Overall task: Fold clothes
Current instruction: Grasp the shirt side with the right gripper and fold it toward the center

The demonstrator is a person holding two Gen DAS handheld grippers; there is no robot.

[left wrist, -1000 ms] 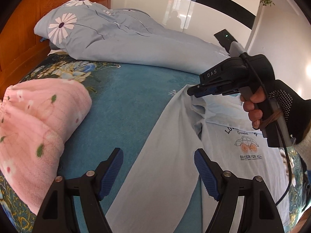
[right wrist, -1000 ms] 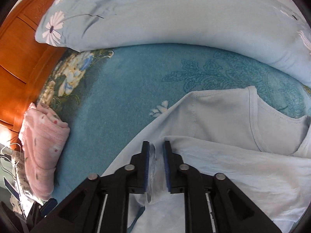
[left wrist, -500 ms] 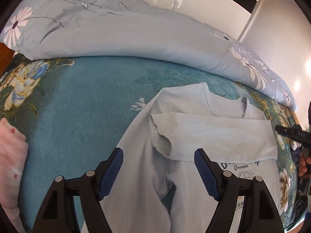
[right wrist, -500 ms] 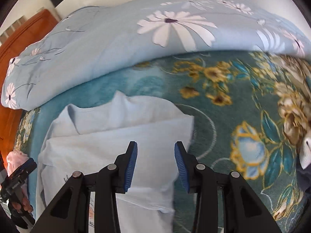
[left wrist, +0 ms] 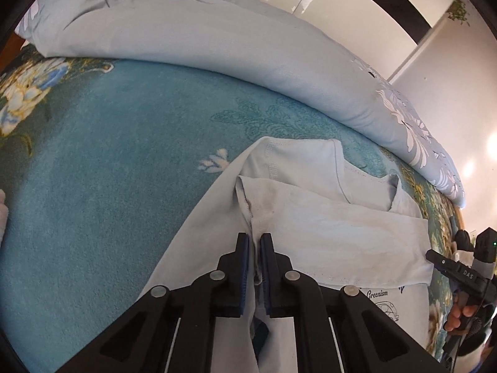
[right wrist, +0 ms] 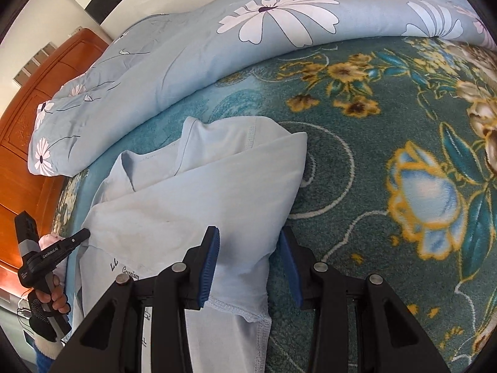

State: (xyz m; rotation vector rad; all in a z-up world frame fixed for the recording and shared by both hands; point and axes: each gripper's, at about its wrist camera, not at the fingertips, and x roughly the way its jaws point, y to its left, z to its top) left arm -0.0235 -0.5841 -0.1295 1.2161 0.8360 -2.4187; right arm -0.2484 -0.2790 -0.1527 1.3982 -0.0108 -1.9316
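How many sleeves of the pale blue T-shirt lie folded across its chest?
1. The long pale blue sleeve lies across the chest of the T-shirt, below the collar. The other sleeve may be hidden.

Both fisheye cameras ride just behind their jaws, tilted steeply down, close over the bed [left wrist: 108, 186]. The left wrist view faces the shirt [left wrist: 341, 230] from its left edge, the right wrist view from its right edge; both share the shirt and quilt [right wrist: 192, 49].

left gripper [left wrist: 254, 242] closed on shirt [left wrist: 326, 227] fold
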